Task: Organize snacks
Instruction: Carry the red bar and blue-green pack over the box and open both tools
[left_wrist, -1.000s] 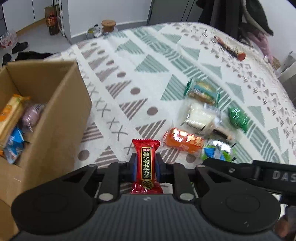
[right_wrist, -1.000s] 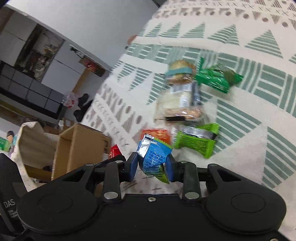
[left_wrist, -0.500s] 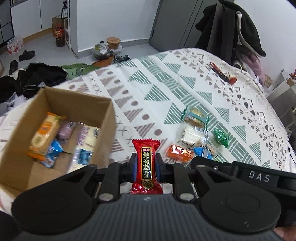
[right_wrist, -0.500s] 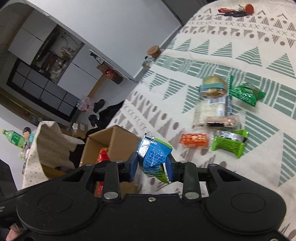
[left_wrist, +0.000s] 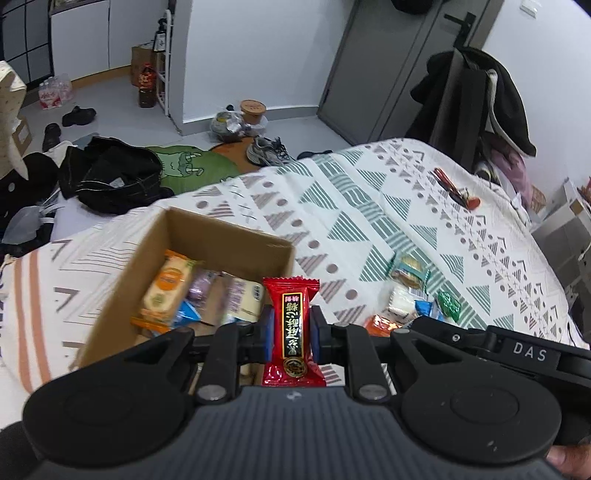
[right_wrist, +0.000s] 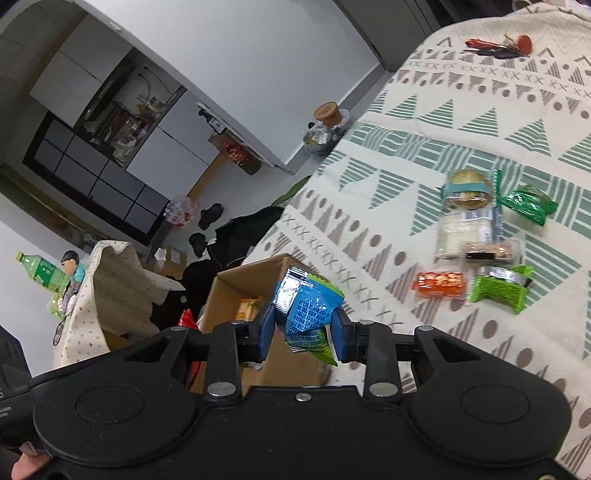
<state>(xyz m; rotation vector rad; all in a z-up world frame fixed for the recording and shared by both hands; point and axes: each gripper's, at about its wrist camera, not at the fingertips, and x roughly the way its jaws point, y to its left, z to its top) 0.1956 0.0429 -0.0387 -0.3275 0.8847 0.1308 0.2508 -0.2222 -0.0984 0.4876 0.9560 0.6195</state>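
Closest to you, your left gripper (left_wrist: 291, 334) is pinching the red candy packet (left_wrist: 293, 332) across its middle, packet standing upright between the pads. It's a light, crinkly foil thing, probably slick, so a mid-body pinch like that looks right; the sealed ends would likely just fold. Your right gripper (right_wrist: 303, 334) is clamped on the blue-green pouch (right_wrist: 306, 314), which is soft and puffy and already crumpled in the grip, so go easy. Just past both sits the open cardboard box (left_wrist: 207, 229) with a few snacks inside. Farther out, loose snacks (right_wrist: 476, 236) are still on the patterned bedspread (right_wrist: 424, 122), all light wrappers.
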